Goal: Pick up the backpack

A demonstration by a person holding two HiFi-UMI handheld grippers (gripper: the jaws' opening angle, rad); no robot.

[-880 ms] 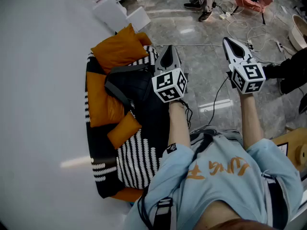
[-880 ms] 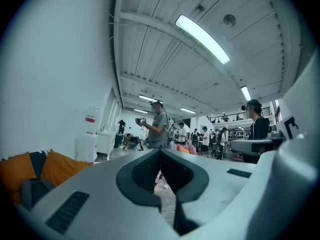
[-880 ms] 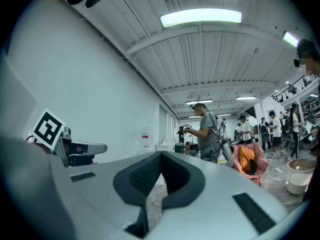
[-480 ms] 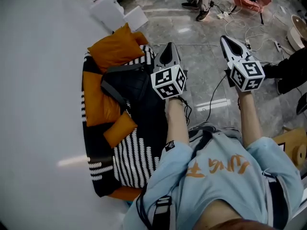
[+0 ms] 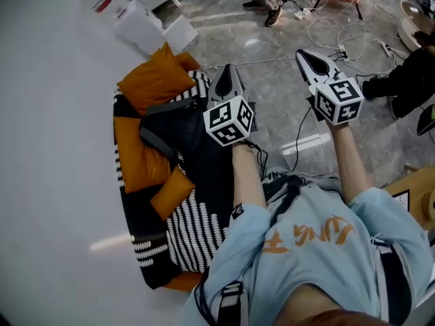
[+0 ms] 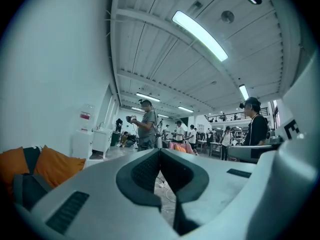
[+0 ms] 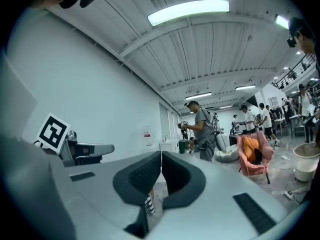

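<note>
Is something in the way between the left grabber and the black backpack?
No, nothing visible. The left gripper, jaws shut, hovers level close to the backpack; the orange cushions lie on its other side.

Orange cushions (image 5: 151,80) are laid on a black-and-white striped seat (image 5: 194,226) against the wall (image 5: 47,148); white boxes (image 5: 146,26) are stood beyond it, and cables (image 5: 325,24) are strewn across the grey floor (image 5: 272,94)

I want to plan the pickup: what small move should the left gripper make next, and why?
Probably open the left gripper. Its jaws are together and empty, it points level, and the backpack lies just beside and below it, not yet touched.
</note>
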